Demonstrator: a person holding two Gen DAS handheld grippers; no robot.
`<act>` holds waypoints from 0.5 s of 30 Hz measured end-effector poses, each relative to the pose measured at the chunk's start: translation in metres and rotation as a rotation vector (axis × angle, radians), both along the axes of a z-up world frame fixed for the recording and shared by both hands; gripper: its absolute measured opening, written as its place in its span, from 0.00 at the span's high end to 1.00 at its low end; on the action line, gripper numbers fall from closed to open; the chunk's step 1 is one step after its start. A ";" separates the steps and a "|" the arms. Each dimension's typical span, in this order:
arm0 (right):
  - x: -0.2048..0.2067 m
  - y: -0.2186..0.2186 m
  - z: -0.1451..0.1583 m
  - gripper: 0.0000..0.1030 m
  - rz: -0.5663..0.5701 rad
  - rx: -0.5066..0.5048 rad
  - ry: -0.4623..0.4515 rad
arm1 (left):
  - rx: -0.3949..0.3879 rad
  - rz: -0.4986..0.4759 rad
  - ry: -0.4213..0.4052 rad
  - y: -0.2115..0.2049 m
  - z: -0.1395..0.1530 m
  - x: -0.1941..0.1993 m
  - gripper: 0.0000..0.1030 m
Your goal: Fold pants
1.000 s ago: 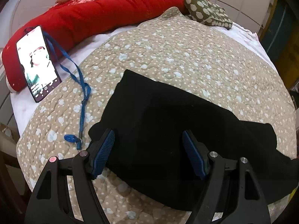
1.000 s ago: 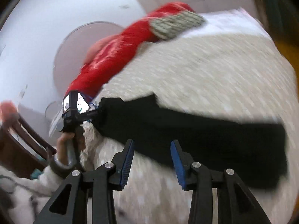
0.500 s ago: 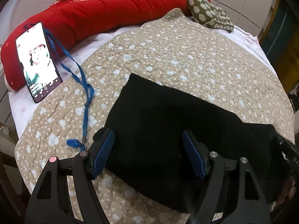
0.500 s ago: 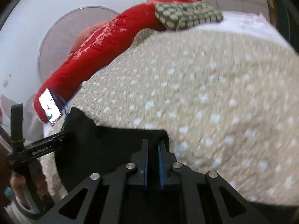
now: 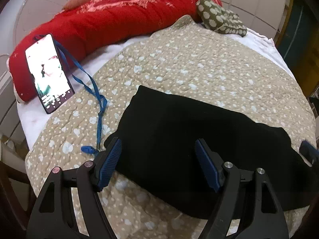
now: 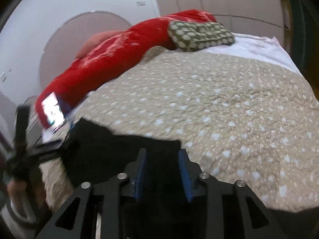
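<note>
Dotted beige quilt [image 5: 199, 63] on the bed carries the black pants [image 5: 189, 139]; right claw [image 6: 162, 171], clamped half a second ago, now gapes partly over the cloth, suggesting release; left claw [image 5: 159, 163] hovers wide, empty

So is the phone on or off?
On. The phone leans against the red quilt with its screen lit, showing a bright picture and small icons along the bottom. What it shows is too blurred to tell.

black pants [image 5: 179, 135] lie flat, folded into a long band, on the near part of the spotted quilt [image 5: 199, 67].
</note>
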State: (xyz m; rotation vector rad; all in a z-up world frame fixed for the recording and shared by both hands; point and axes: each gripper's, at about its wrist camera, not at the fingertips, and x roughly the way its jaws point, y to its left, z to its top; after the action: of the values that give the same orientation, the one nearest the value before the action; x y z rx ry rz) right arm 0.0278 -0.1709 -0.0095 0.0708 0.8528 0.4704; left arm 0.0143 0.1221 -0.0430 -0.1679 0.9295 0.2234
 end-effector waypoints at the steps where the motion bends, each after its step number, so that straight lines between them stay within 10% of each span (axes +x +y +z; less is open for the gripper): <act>1: -0.008 0.003 0.000 0.69 0.011 -0.007 0.005 | 0.002 -0.002 -0.007 -0.003 0.001 -0.003 0.26; 15: -0.044 0.035 -0.046 0.69 0.044 -0.068 0.117 | 0.070 -0.051 -0.005 -0.033 -0.015 -0.018 0.26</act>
State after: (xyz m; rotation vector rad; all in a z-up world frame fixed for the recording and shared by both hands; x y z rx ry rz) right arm -0.0164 -0.1360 -0.0553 0.0172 0.9857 0.4819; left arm -0.0038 0.0887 -0.0584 -0.0803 0.9181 0.2078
